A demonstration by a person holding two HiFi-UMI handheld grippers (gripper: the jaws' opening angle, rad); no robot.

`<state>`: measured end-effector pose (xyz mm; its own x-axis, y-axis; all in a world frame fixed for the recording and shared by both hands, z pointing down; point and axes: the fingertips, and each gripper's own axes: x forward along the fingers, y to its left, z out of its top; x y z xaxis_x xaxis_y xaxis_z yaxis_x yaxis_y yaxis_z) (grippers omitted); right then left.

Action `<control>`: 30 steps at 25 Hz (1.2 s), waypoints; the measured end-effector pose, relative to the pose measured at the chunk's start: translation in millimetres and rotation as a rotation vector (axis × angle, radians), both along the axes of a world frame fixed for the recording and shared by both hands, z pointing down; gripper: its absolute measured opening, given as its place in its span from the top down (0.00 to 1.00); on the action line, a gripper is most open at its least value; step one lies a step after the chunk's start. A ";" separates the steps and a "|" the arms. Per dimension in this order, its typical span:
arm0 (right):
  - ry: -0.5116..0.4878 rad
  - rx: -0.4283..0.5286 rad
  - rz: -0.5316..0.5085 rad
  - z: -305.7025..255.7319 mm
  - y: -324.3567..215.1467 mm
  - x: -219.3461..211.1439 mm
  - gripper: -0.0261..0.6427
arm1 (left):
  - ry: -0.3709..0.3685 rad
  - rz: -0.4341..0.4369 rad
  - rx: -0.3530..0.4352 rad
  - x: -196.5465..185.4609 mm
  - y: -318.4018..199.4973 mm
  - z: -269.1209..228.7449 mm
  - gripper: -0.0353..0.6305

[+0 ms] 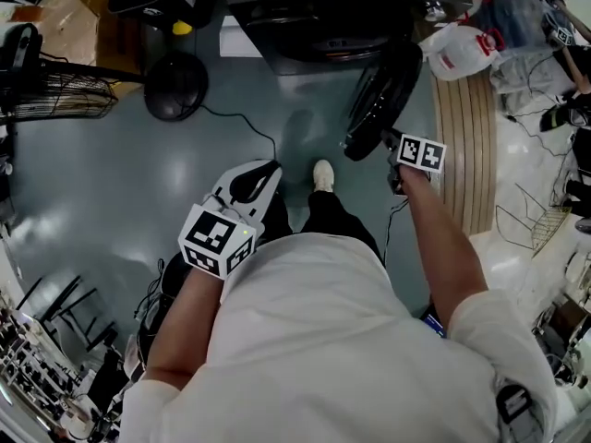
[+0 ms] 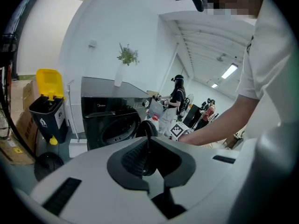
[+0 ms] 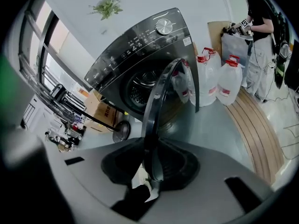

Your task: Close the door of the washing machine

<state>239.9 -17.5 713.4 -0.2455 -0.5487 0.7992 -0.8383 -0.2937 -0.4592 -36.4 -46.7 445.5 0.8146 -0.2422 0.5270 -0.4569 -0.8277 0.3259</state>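
Your right gripper [image 3: 153,158] has the free edge of the door [image 3: 162,94] between its jaws. They stand fairly wide, and both pads look to be against the rim, so I read it as a grip, not a hover. That makes sense: holding the near edge, farthest from the hinge, gives you the most leverage to swing it shut.

Your left gripper [image 2: 148,148] is closed on nothing. It's parked to the left, well apart from the door, so it stays out of the swing path.

The door is open. It stands out from the right side of the washing machine [image 1: 342,7] and reaches toward you over the floor [image 1: 138,173], so the drum opening [image 3: 140,90] is fully exposed. It's round, dark and glossy with a thick rim, and the right gripper view sees it almost edge-on. Nothing blocks its path back to the opening.
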 end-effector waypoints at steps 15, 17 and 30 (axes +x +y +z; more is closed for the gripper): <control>-0.078 0.036 0.137 1.2 -63.5 -43.7 0.81 | -0.001 -0.064 0.000 -36.8 -12.1 3.6 0.92; -0.089 0.039 0.146 0.6 -70.0 -47.8 0.81 | -0.002 -0.069 0.000 -41.0 -12.3 3.5 0.92; -0.131 0.066 0.158 -2.2 -128.3 -76.1 0.82 | -0.008 -0.108 -0.018 -67.5 -26.8 9.3 0.92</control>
<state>163.8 -145.7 711.2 -0.2519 -0.6388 0.7270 -0.7158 -0.3825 -0.5842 -103.8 -73.5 454.7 0.7799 -0.3187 0.5387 -0.5456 -0.7678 0.3357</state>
